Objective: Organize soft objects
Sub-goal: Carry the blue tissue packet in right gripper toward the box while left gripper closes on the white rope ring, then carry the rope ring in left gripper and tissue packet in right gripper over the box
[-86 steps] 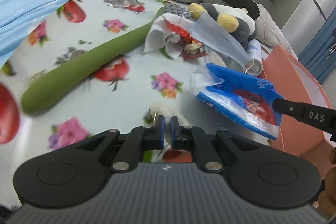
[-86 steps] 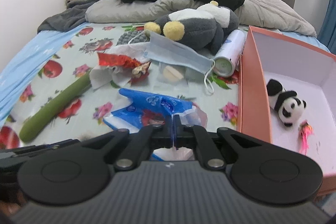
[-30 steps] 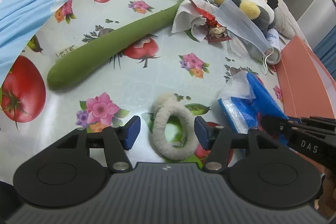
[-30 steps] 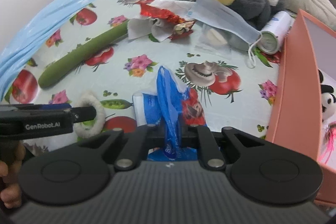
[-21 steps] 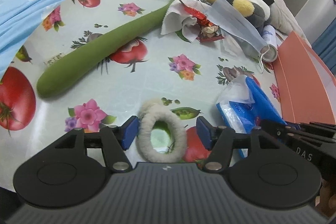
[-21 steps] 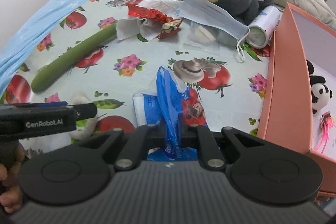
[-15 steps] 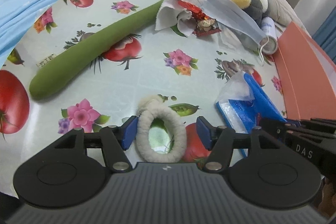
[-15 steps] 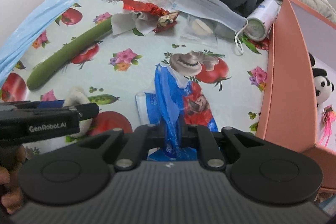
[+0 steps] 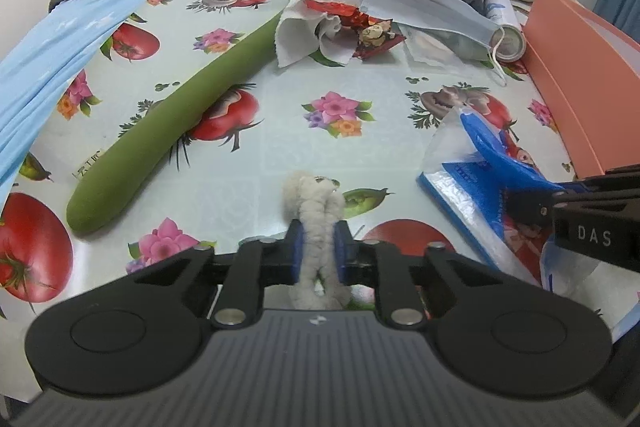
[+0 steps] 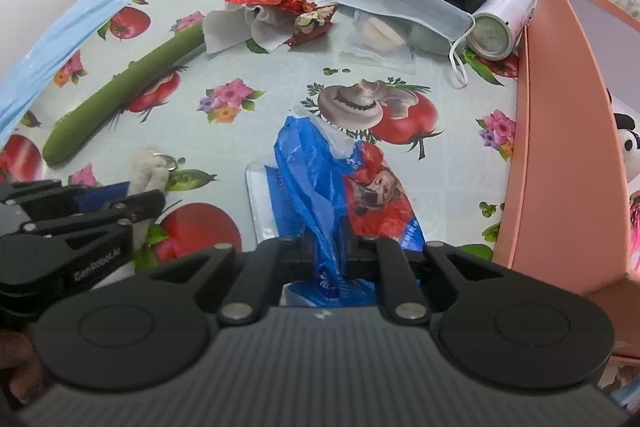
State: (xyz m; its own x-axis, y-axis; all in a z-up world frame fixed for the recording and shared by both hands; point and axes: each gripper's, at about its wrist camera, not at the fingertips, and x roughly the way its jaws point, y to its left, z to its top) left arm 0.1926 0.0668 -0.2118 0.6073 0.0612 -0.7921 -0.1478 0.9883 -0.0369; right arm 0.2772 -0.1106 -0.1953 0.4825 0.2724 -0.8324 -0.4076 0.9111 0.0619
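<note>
The fluffy ring (image 9: 316, 227) is squeezed lengthwise between the closing left gripper (image 9: 318, 253); the blue bag (image 10: 320, 203) is clamped by the right gripper (image 10: 330, 253), nearer the orange box (image 10: 560, 147) on the right

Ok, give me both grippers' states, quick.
Left gripper: closing on the fluffy white hair tie.
Right gripper: shut on the blue plastic bag.

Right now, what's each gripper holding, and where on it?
Left gripper: closing on the fluffy white ring, both sides squeezed together between its fingers. Right gripper: shut on a bunched fold of the blue plastic bag.
</note>
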